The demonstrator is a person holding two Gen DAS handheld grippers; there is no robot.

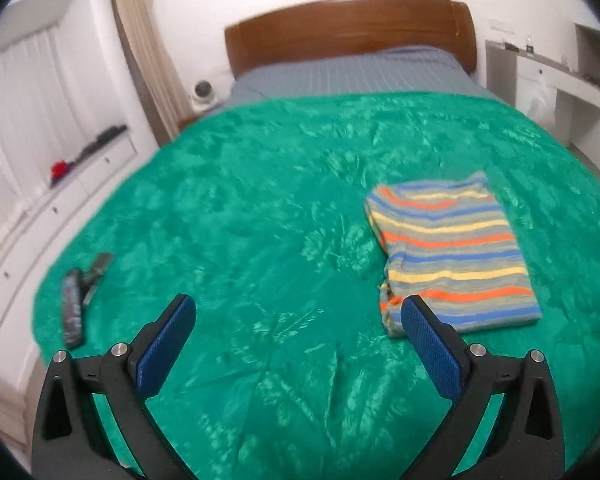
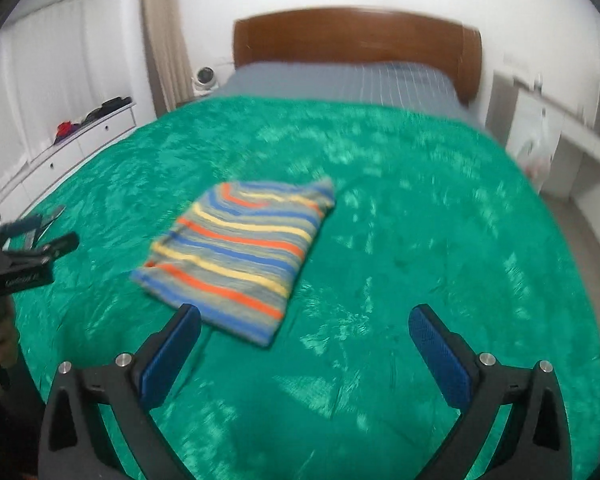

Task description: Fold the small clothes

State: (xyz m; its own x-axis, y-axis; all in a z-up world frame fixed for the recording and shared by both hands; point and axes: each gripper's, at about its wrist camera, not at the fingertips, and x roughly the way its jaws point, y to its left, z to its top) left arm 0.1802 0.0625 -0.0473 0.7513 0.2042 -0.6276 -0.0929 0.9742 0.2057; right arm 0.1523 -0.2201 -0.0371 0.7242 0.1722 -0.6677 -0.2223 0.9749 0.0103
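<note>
A striped garment (image 1: 452, 256), grey with blue, orange and yellow bands, lies folded into a compact rectangle on the green blanket (image 1: 240, 220). My left gripper (image 1: 298, 308) is open and empty, with its right finger close to the garment's near left corner. In the right wrist view the same garment (image 2: 240, 252) lies ahead and to the left. My right gripper (image 2: 306, 320) is open and empty, above the blanket (image 2: 420, 240), with its left finger near the garment's front edge. The left gripper (image 2: 56, 246) shows at the far left of that view.
Two dark remote controls (image 1: 78, 300) lie near the blanket's left edge. A wooden headboard (image 1: 348, 28) and grey sheet (image 1: 348, 72) are at the far end. White drawers (image 1: 60, 184) run along the left, a white desk (image 1: 548, 76) on the right.
</note>
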